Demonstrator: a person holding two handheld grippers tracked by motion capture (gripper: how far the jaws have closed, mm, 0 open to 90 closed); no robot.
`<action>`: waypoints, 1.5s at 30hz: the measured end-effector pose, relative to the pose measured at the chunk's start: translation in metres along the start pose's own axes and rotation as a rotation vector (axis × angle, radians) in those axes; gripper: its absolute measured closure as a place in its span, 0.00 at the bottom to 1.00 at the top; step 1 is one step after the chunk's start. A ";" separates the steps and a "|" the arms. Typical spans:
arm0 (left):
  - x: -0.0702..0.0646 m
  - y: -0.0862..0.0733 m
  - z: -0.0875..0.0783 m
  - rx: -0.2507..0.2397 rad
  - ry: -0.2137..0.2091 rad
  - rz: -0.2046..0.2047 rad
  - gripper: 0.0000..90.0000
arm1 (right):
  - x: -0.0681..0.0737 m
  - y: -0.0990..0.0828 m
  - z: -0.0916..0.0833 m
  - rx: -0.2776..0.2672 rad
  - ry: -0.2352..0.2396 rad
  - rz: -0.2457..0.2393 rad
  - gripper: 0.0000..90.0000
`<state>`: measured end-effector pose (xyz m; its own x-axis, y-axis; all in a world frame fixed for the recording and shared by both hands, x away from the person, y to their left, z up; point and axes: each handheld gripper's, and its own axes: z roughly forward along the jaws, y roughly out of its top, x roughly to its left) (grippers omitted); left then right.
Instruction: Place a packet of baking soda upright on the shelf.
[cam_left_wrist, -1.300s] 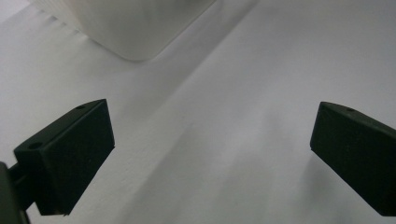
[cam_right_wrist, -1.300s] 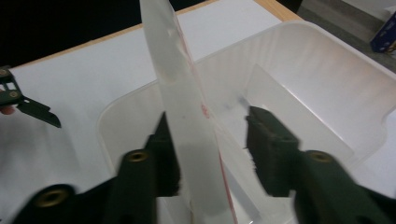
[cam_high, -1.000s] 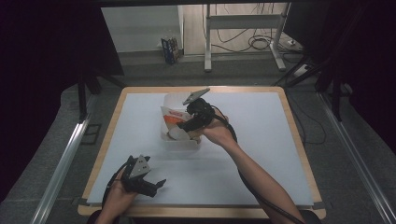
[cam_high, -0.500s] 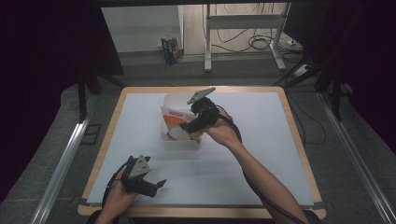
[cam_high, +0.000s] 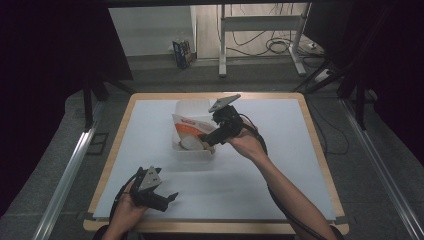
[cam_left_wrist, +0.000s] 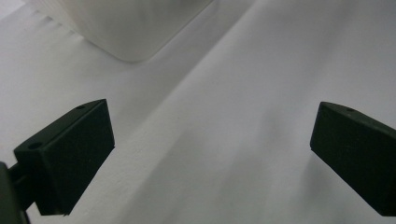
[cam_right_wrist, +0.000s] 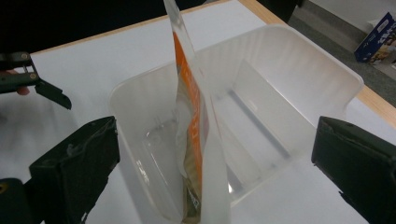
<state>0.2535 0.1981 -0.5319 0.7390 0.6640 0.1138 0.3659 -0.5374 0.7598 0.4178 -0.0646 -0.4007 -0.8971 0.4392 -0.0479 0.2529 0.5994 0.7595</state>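
A clear plastic bin (cam_high: 194, 154) sits mid-table. An orange and white pouch (cam_high: 188, 131) stands on its edge inside, leaning on the bin's near wall. My right gripper (cam_high: 207, 141) hovers at the bin's right rim, open. In the right gripper view the pouch (cam_right_wrist: 194, 140) rises between the two wide-apart jaws of my right gripper (cam_right_wrist: 215, 172) without touching either, with the bin (cam_right_wrist: 299, 51) behind it. My left gripper (cam_high: 167, 199) rests open near the table's front left. Between the jaws of my left gripper (cam_left_wrist: 210, 154) is only white tabletop, with a corner of the bin (cam_left_wrist: 126, 28) beyond.
The white tabletop (cam_high: 280, 170) has a wooden border (cam_high: 320, 150). My left gripper (cam_right_wrist: 28, 81) shows far off at the left of the right gripper view. Beyond the table are a floor, a metal stand (cam_high: 260, 25) and cables.
My right gripper has drifted slightly right and toward me from the pouch, which stays in the bin. The left gripper has not moved.
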 end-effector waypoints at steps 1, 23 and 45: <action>0.000 0.000 0.000 0.000 0.000 0.000 0.00 | 0.000 0.000 0.000 0.000 0.000 0.000 0.01; -0.001 0.000 0.001 0.000 0.006 0.001 0.00 | 0.007 -0.037 -0.028 -0.004 -0.037 -0.007 0.00; -0.001 0.000 0.001 0.004 0.006 0.004 0.00 | -0.005 -0.101 -0.072 -0.081 -0.064 0.067 0.00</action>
<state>0.2532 0.1965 -0.5325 0.7371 0.6650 0.1201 0.3654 -0.5418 0.7569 0.3707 -0.1756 -0.4304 -0.8536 0.5198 -0.0347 0.2789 0.5123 0.8123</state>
